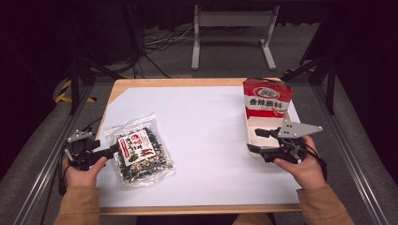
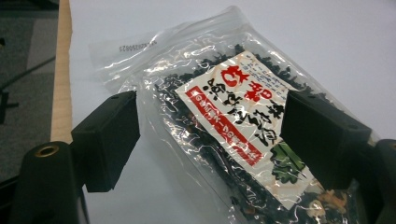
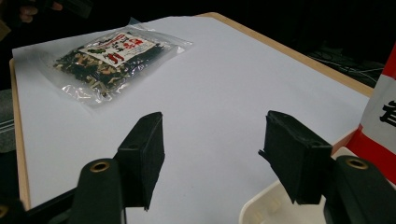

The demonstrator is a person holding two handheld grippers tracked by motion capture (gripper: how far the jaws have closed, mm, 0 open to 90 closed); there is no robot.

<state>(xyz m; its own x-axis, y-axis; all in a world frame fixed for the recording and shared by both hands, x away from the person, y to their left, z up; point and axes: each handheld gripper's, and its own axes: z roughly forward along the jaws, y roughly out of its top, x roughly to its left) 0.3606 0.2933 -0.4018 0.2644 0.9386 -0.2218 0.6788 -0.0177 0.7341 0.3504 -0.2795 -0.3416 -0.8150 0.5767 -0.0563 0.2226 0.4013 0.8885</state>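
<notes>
Table (image 1: pixel 206 187) under white sheet carries two items, well apart: a clear seaweed packet (image 1: pixel 139 151) at about 8 o'clock from table centre, and a white tray (image 1: pixel 264 131) at about 3 o'clock, with a red seasoning bag (image 1: pixel 266 97) standing upright at the tray's far end. Packet lies flat; long axis runs roughly 11 o'clock to 5 o'clock in the high view, sealed clear end toward 11. Left gripper (image 1: pixel 111 151) sits at the packet's 9 o'clock edge, jaws spread apart and holding nothing; in the left gripper view (image 2: pixel 210 135) the jaws straddle the packet's near portion, one jaw beyond its long edge over bare sheet, the other over the printed label (image 2: pixel 240 121). Contact between pads and film: cannot tell; both appear just above or just at the surface. Right gripper (image 1: pixel 258 140) hovers over the tray's near end, jaws likewise parted and empty; from its own view (image 3: pixel 212 154) the packet (image 3: pixel 112 58) lies far off toward 11 o'clock, across open sheet. Judgement: left hand (image 1: pixel 83 172) is clearly the nearer one, and the packet lies at 3 o'clock from that gripper, directly between the jaws' line of approach. Grip axis already crosses the packet's short dimension, so closing across the width near the edge looks workable; thin slack film may slip or bunch unless the pads bite into the filled part.
</notes>
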